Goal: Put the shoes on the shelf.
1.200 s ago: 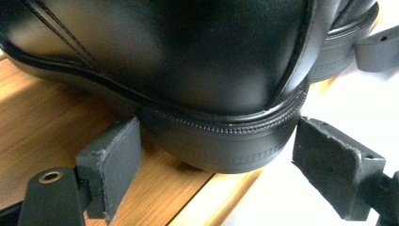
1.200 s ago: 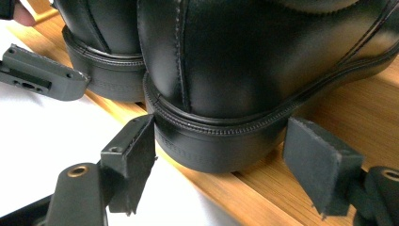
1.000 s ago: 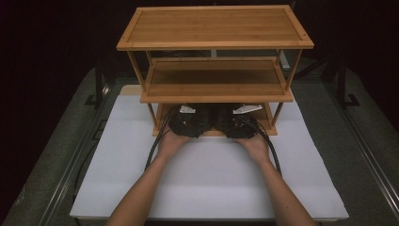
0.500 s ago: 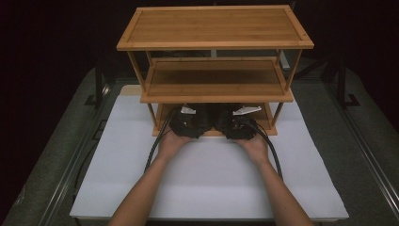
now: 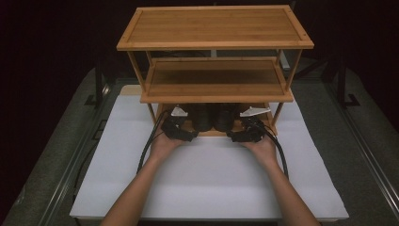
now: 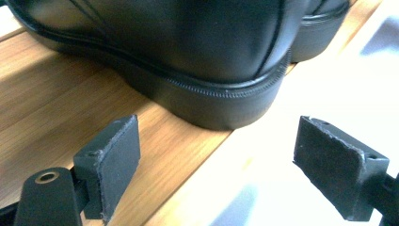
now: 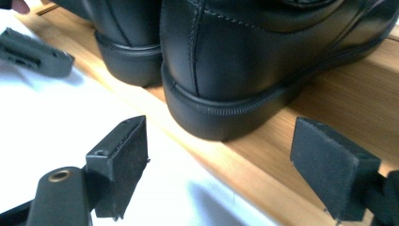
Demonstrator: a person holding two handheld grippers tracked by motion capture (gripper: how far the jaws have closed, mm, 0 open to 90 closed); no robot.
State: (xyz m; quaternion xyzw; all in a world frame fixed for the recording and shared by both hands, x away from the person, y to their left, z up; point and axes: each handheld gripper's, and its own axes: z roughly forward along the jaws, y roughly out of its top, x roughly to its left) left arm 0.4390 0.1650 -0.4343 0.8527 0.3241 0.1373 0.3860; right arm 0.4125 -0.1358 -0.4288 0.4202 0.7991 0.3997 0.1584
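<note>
Right gripper view, shoe heel [image 7: 221,94] just beyond open right hand-held gripper [image 7: 226,174]

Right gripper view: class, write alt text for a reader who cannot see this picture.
The heel of a black leather shoe rests on a wooden shelf board, just beyond the open right gripper, which holds nothing. A second black shoe stands beside it, next to a white surface.

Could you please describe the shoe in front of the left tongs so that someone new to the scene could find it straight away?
Start at the three-tier bamboo rack standing at the far side of the white mat. On its lowest shelf two black leather shoes stand side by side, heels toward the person. The left shoe is the one whose heel faces the open left tongs, apart from them.
</note>
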